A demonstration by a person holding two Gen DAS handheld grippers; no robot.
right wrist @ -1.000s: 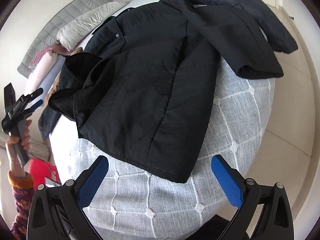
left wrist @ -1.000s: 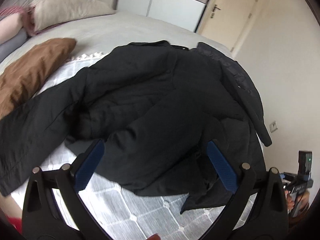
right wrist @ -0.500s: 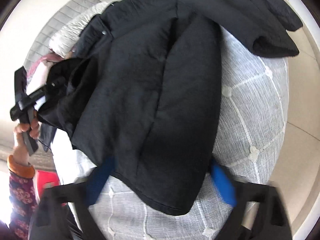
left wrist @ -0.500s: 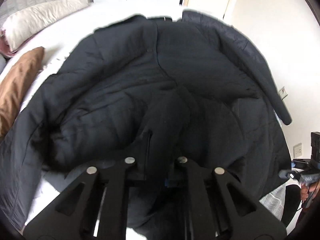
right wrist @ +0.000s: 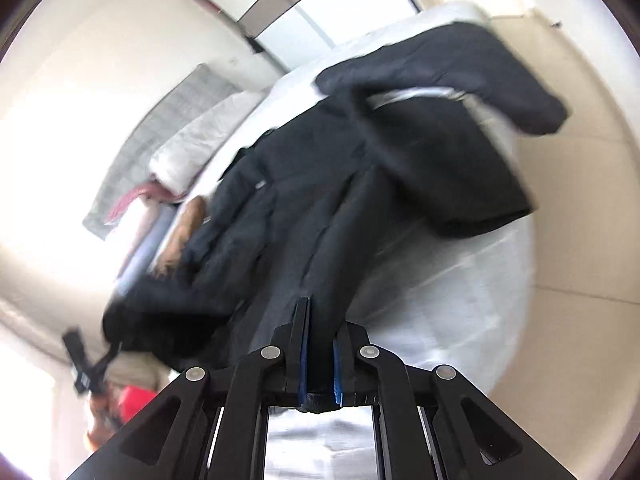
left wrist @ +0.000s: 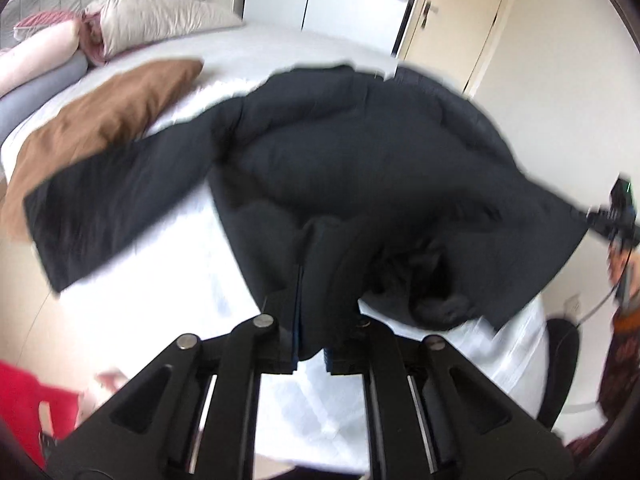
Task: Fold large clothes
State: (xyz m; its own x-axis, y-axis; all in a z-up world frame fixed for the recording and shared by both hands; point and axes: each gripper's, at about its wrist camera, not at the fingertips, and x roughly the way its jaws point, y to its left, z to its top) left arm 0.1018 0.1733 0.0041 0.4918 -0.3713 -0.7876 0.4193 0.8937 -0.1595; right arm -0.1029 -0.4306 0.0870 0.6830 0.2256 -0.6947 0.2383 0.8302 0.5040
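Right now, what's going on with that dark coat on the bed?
A person is folding a large black coat on a bed, using a hand-held gripper in each hand. The left gripper is clamped on the coat's near edge, and the right gripper is clamped on another part of that edge. The hem is lifted off the bed, while one sleeve lies spread toward a brown pillow. No fold is finished yet.

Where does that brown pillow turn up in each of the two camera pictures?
Left wrist view: the brown pillow lies at upper left on the bed, beside the black jacket, whose sleeve overlaps its near end.
Right wrist view: only a brown sliver shows at centre left, behind the jacket.
Shared landmark: the white pillow at the headboard.
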